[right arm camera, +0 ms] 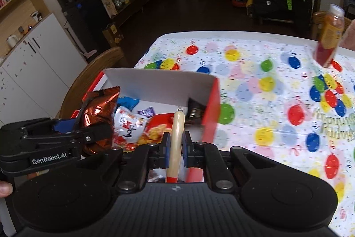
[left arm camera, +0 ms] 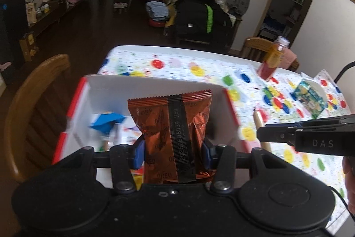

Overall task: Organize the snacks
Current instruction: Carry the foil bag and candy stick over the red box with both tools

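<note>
- Two grippers hang over the red-and-white box (right arm camera: 208,101), which sits at the near left edge of the balloon-print table (right arm camera: 277,72).
- The left gripper (left arm camera: 173,148) is clenched on a copper Oreo packet (left arm camera: 170,123), held upright above the box's interior.
- The right gripper (right arm camera: 176,149) clamps a pale sausage stick (right arm camera: 176,137), pointing forward over the box's right side.
- Inside the box lie several snack packs (right arm camera: 131,123); much open tablecloth spreads to the right.

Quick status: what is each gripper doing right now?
Left gripper: shut on the Oreo packet, above the box.
Right gripper: shut on the sausage stick.
</note>
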